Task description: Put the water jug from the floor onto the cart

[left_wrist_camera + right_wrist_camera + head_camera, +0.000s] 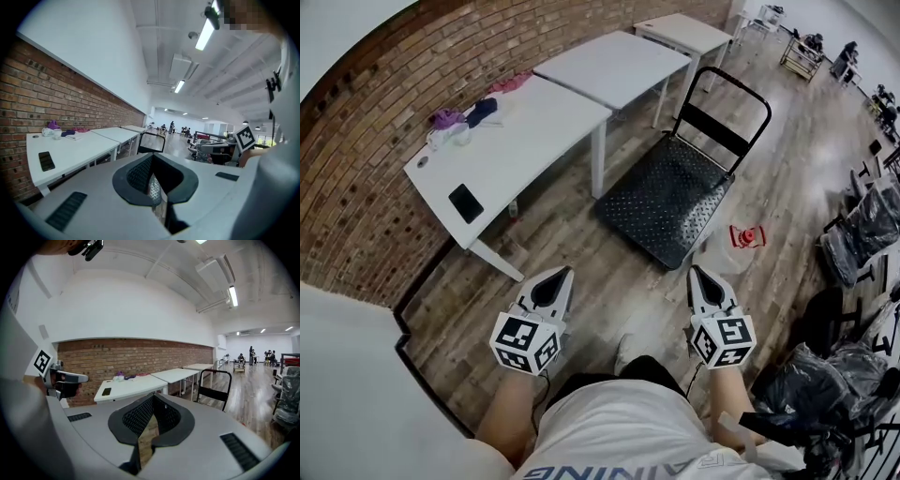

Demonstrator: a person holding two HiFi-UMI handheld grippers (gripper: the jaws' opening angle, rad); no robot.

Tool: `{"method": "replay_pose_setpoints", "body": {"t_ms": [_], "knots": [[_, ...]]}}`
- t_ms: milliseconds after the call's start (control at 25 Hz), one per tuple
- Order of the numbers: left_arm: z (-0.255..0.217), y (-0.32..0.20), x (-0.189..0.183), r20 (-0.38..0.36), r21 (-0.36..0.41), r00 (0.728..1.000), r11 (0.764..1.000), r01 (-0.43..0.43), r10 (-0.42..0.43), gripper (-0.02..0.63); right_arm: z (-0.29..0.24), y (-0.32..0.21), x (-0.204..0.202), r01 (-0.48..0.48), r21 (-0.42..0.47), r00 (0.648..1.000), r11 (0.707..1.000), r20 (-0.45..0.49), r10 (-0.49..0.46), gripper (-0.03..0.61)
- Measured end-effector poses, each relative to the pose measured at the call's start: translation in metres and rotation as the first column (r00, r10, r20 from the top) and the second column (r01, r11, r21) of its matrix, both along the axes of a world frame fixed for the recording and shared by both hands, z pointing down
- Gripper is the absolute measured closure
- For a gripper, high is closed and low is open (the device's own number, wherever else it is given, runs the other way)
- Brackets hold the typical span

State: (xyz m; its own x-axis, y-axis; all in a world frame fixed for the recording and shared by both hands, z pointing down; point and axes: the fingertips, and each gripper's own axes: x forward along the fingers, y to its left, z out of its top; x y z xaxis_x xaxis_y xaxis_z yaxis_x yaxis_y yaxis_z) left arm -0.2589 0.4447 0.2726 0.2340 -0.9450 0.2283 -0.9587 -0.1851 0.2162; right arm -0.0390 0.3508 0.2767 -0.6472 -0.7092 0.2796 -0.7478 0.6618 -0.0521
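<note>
Two hand-held grippers, both empty, face a black flatbed cart; the water jug has not been picked up.

Seen from the head camera, the left gripper and the right gripper are held low in front of the person. Each has its jaws pressed together with nothing between them. The black metal platform cart with an upright tube handle stands bare at twelve o'clock on the brown wooden plank floor. The clear plastic water jug with a red top sits on the floor at about one o'clock, near the cart's closest right corner. Whether it stands upright is hard to tell. By these views no step is done: reaching the jug, gripping it, lifting it and setting it on the cart all remain.
</note>
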Motion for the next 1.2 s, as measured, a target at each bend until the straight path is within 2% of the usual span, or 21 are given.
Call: {"method": "replay_pose_setpoints", "body": {"t_ms": [360,760,1000,1200], "knots": [[-0.014,-0.117,0.051,0.011,-0.010,0.999,0.999,-0.053,0.053,0.614,0.015,-0.100,0.042,-0.028,-0.032,0.999,0.999,0.043,0.030,0.575],[-0.006,-0.200,0.082,0.005,-0.022,0.991,0.991,-0.132,0.133,0.615,0.028,-0.160,0.077,-0.103,-0.049,0.994,0.993,0.034,0.105,0.575],[0.002,-0.262,0.088,-0.026,-0.020,0.975,0.976,-0.219,0.219,0.615,0.029,-0.199,0.086,-0.185,-0.039,0.983,0.982,0.013,0.185,0.575],[0.006,-0.330,0.090,-0.040,-0.013,0.948,0.948,-0.318,0.317,0.614,0.026,-0.242,0.092,-0.287,-0.026,0.958,0.958,0.011,0.287,0.575]]}}
